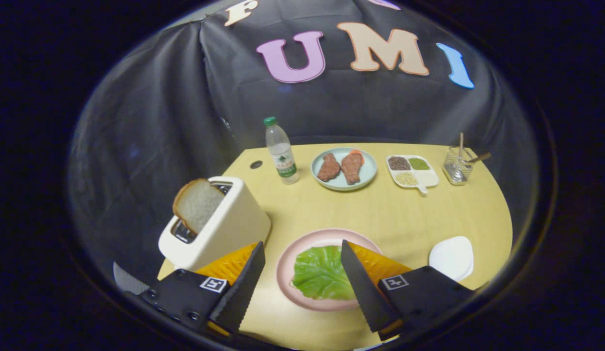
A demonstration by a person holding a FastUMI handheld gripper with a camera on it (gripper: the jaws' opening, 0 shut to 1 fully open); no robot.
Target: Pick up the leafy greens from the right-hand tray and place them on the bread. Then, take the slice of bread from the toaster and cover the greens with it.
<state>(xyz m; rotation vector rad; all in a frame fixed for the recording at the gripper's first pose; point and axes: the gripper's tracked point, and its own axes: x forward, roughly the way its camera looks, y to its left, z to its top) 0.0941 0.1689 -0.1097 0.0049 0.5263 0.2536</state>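
Gripper view: jaws point(302, 265) spread wide, empty, over lettuce leaf point(321, 273) on pink plate point(287, 258); bread slice point(197, 204), likely light and crumbly, stands in toaster point(224, 226), best pinched at its top crust.

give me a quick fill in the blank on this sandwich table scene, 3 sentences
1. The slice of bread sticks up out of the ____.
2. The leafy greens lie on the ____ plate, between the fingers of the open gripper.
3. The bottle beside the meat plate has a ____ cap.

Missing words: toaster; pink; green
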